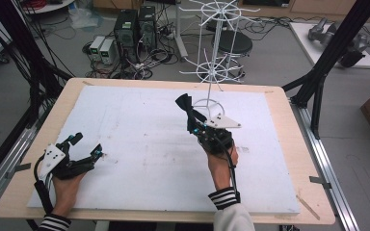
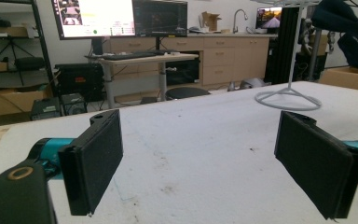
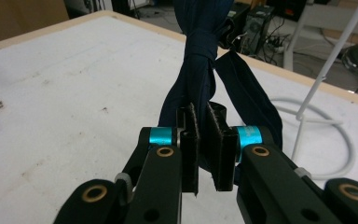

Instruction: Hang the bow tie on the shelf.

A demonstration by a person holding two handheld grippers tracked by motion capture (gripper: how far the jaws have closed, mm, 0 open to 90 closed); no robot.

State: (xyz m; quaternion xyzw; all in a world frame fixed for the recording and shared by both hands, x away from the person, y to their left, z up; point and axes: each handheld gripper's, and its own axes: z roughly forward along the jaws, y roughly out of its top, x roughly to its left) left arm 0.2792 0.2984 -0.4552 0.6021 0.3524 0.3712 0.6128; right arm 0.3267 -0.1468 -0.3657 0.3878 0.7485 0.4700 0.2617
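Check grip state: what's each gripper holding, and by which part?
The right gripper is shut on the dark blue bow tie, pinching one wing below the centre knot. The left gripper is open above the table, holding nothing.

High view: above the person's side, looking forward and down over the whole bench (image 1: 279, 144).
Gripper views: low, close, along the jaws.
Shared: white wire stand (image 1: 215, 57) (image 2: 289, 95) (image 3: 321, 93).

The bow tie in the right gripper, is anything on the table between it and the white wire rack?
Nothing visible. The right gripper holds the dark bow tie up over the white table, just in front of the wire rack; its ring base lies close behind, with bare surface between them.
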